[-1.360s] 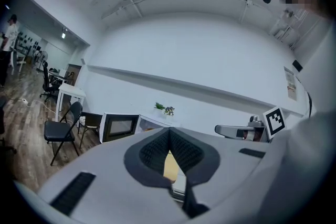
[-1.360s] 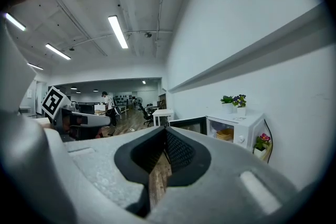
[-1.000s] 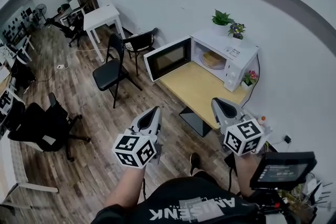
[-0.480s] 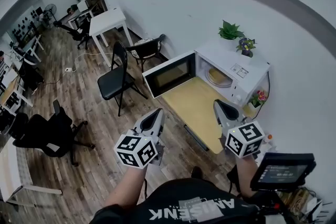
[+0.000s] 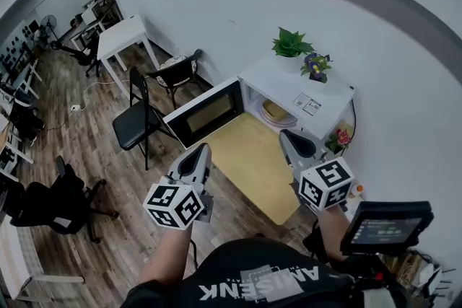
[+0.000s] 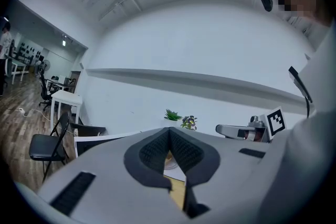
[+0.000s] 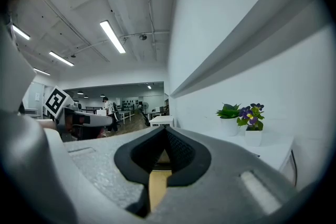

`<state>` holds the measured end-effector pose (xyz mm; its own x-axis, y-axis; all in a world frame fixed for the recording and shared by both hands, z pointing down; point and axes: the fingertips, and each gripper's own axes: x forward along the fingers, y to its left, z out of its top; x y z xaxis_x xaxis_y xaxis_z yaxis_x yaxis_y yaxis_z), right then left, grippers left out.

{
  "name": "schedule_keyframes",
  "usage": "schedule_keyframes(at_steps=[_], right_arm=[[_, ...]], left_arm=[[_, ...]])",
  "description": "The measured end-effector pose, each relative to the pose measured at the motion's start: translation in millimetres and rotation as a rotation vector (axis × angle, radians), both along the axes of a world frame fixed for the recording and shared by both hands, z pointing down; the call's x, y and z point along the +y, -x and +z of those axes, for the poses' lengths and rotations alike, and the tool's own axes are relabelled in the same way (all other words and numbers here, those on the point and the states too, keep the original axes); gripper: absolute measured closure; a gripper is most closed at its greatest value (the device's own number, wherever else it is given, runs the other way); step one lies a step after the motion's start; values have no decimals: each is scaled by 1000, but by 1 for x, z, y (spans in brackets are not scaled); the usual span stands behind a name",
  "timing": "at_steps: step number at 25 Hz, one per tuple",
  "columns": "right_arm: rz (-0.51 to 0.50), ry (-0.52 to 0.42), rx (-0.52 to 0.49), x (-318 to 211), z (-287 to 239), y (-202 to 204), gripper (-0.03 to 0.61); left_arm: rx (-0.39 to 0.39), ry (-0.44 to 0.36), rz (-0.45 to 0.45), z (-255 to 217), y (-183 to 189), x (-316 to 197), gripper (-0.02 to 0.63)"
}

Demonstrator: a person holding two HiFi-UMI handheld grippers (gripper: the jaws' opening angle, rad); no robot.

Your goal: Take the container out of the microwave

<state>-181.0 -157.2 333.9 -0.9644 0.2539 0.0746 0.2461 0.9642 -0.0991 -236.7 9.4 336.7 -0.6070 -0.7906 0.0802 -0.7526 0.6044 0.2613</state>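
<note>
The white microwave stands at the back of a yellow wooden table, its dark-windowed door swung wide to the left. Inside the cavity lies a flat, tan, round container. My left gripper hovers level at the table's left edge, below the door, shut and with nothing in it. My right gripper is over the table's right side, just in front of the cavity and apart from it, with its pads together and nothing held. Both the left gripper and the right gripper show pads meeting at the tips.
Two potted plants stand on top of the microwave, and a small flower pot is beside it on the right. Black chairs and a white table stand at the left on wood flooring. A screen is by my right arm.
Both grippers have travelled forward together toward the microwave, which now lies nearer. The jaws stay as they were.
</note>
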Motion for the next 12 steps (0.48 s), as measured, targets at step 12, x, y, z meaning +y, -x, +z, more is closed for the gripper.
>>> schedule_keyframes(at_steps=[12], right_arm=[[18, 20, 9, -43, 5, 21, 574]], left_arm=[[-8, 54, 22, 7, 30, -47, 615]])
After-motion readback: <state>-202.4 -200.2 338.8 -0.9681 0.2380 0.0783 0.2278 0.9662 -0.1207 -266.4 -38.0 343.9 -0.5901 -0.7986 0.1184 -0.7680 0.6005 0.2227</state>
